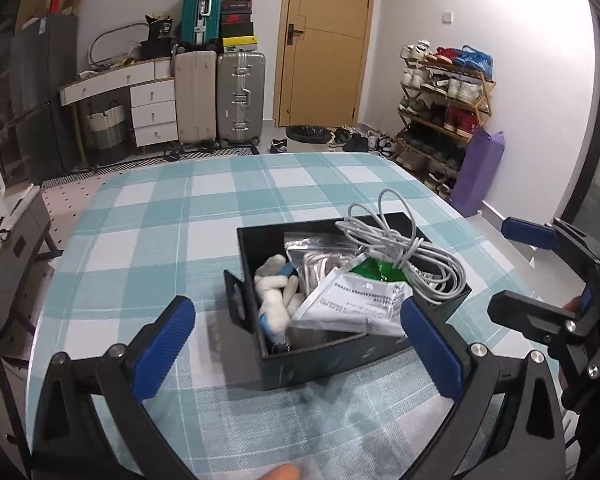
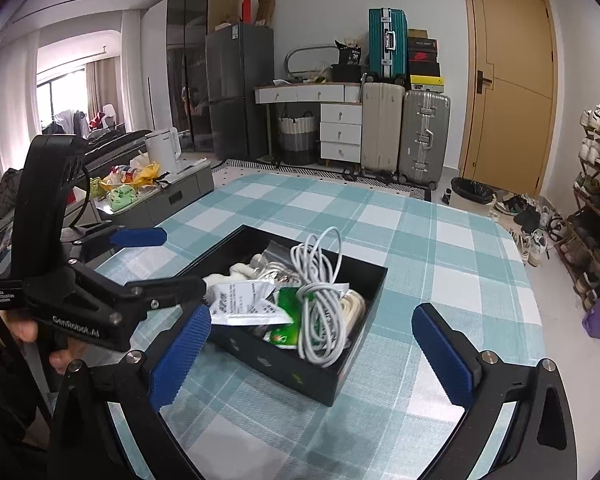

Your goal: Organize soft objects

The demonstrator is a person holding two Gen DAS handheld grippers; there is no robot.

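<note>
A black open box (image 1: 320,364) stands on the teal checked tablecloth (image 1: 160,220). It holds a coiled white cable (image 1: 404,248), a printed white packet (image 1: 352,308), a green packet (image 1: 374,270), a clear zip bag (image 1: 312,252) and white fabric pieces (image 1: 276,292). My left gripper (image 1: 300,344) is open just short of the box's near wall, with nothing between its blue pads. The right wrist view shows the same box (image 2: 284,364) and cable (image 2: 320,304). My right gripper (image 2: 312,354) is open and empty at the box's near corner. Each gripper appears in the other's view: right gripper (image 1: 512,268), left gripper (image 2: 172,262).
Beyond the table's far edge stand suitcases (image 1: 220,96), a white drawer unit (image 1: 152,108), a yellow door (image 1: 324,40), a bin (image 1: 308,134) and a shoe rack (image 1: 444,100). A low grey cabinet (image 2: 168,196) with bags sits to the left. A fingertip (image 1: 284,472) shows at the bottom edge.
</note>
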